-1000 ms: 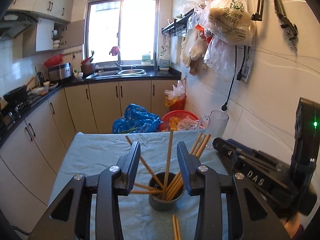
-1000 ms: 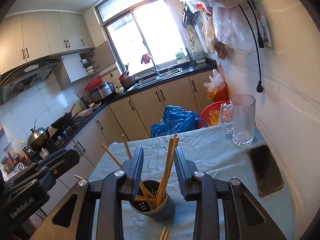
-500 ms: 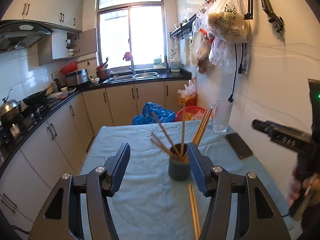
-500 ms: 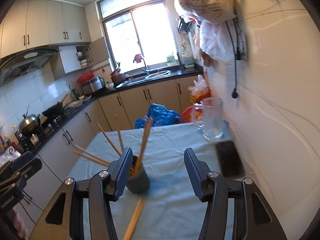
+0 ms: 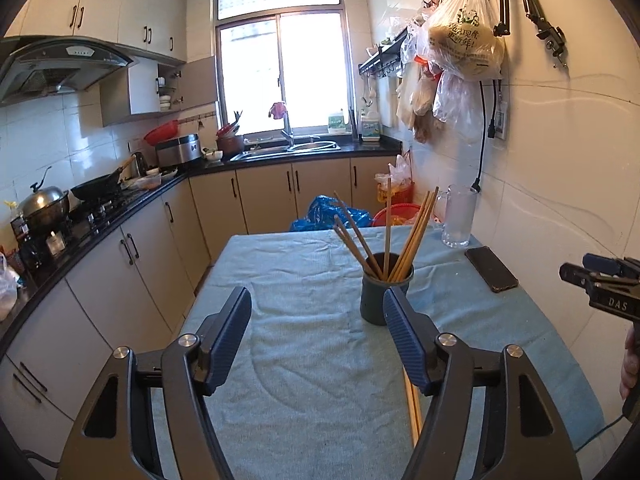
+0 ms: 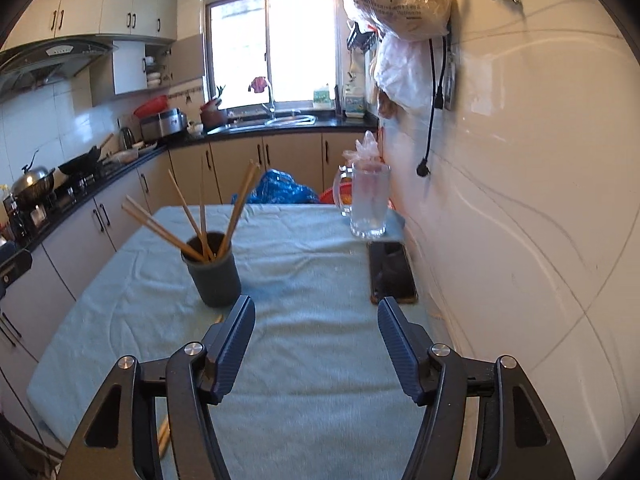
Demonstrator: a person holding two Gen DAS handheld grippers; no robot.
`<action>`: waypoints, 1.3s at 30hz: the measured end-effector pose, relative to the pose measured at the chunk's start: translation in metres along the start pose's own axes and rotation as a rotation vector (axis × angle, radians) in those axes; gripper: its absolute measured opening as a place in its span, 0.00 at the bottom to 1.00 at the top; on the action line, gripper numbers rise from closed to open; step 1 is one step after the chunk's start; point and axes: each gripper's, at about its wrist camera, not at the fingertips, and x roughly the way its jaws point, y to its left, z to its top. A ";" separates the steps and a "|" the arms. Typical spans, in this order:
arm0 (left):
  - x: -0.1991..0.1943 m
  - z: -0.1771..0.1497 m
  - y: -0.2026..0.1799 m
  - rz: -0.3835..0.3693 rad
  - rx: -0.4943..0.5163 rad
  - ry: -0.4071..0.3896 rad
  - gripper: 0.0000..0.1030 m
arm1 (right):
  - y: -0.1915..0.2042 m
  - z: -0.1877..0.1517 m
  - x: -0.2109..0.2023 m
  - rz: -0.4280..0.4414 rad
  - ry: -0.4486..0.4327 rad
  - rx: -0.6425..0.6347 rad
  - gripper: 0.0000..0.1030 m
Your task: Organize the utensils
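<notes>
A dark grey holder cup stands upright on the blue-green table cloth with several wooden chopsticks leaning in it. It also shows in the right wrist view. A loose pair of chopsticks lies on the cloth, mostly hidden behind my left gripper's right finger, and shows low in the right wrist view. My left gripper is open and empty, just short of the cup. My right gripper is open and empty, to the right of the cup; it shows at the left view's edge.
A glass mug stands at the table's far right by the tiled wall. A dark phone lies flat in front of it. Kitchen cabinets run along the left. A blue bag sits beyond the table.
Both grippers have drawn back from the cup and opened wider. The cup with its chopsticks now stands farther ahead, and the loose pair lies near the left gripper.
</notes>
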 end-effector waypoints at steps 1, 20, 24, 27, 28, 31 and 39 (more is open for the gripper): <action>0.001 0.000 -0.001 0.000 0.000 0.004 0.66 | -0.001 -0.003 0.000 0.000 0.006 0.001 0.67; 0.051 -0.029 -0.008 -0.019 -0.016 0.138 0.67 | 0.006 -0.045 0.052 0.063 0.148 0.065 0.68; 0.080 -0.048 -0.012 -0.089 -0.034 0.226 0.67 | 0.008 -0.062 0.070 0.085 0.195 0.086 0.68; 0.108 -0.067 -0.021 -0.151 -0.032 0.319 0.67 | 0.012 -0.075 0.080 0.107 0.217 0.086 0.68; 0.118 -0.074 -0.025 -0.175 -0.027 0.350 0.67 | 0.014 -0.079 0.084 0.116 0.223 0.085 0.68; 0.144 -0.091 -0.040 -0.224 0.000 0.420 0.58 | 0.016 -0.090 0.096 0.139 0.239 0.082 0.68; 0.192 -0.107 -0.068 -0.310 -0.006 0.522 0.35 | 0.010 -0.101 0.117 0.180 0.253 0.127 0.68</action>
